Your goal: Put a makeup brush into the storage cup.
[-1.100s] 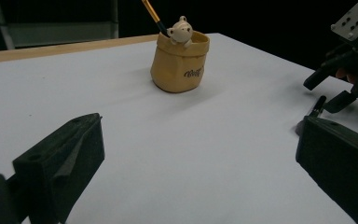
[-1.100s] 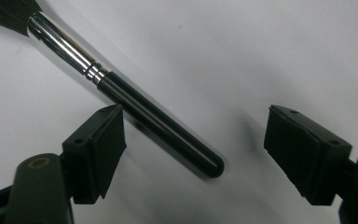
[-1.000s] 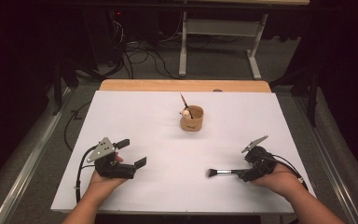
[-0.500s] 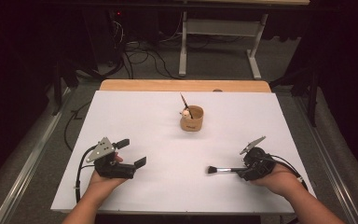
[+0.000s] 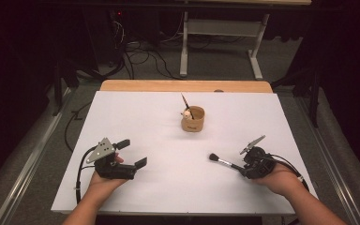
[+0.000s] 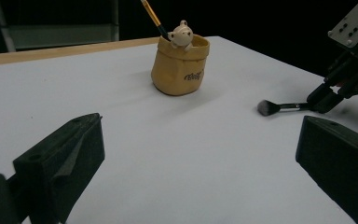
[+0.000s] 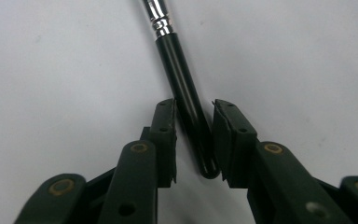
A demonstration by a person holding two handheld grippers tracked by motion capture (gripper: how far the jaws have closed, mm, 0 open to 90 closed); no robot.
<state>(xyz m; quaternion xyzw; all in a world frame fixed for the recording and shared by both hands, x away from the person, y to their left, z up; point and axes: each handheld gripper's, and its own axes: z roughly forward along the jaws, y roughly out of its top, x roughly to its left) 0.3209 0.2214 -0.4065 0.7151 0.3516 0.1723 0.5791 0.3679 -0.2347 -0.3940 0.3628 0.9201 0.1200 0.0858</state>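
A black-handled makeup brush (image 5: 225,163) lies on the white table sheet (image 5: 140,117), bristles pointing left. In the right gripper view its handle (image 7: 176,65) runs slantwise between the pads of my right gripper (image 7: 193,140). Those jaws have just been closing around it, and a thin gap still shows beside the handle. My right gripper (image 5: 241,168) rests low on the sheet at the right. My left gripper (image 5: 132,153) sits at the left, wide open and holding nothing. A tan cup (image 5: 193,120) with a small bear figure and an upright brush (image 5: 186,103) stands at mid-table.
The left gripper view looks across the sheet at the cup (image 6: 179,65), the lying brush (image 6: 279,107) and the right gripper (image 6: 324,98). A wooden table edge (image 5: 183,86) runs along the back. Floor cables and a desk frame lie beyond it.
The right gripper's jaws have narrowed around the brush handle. Both hands and the brush have stayed in place.
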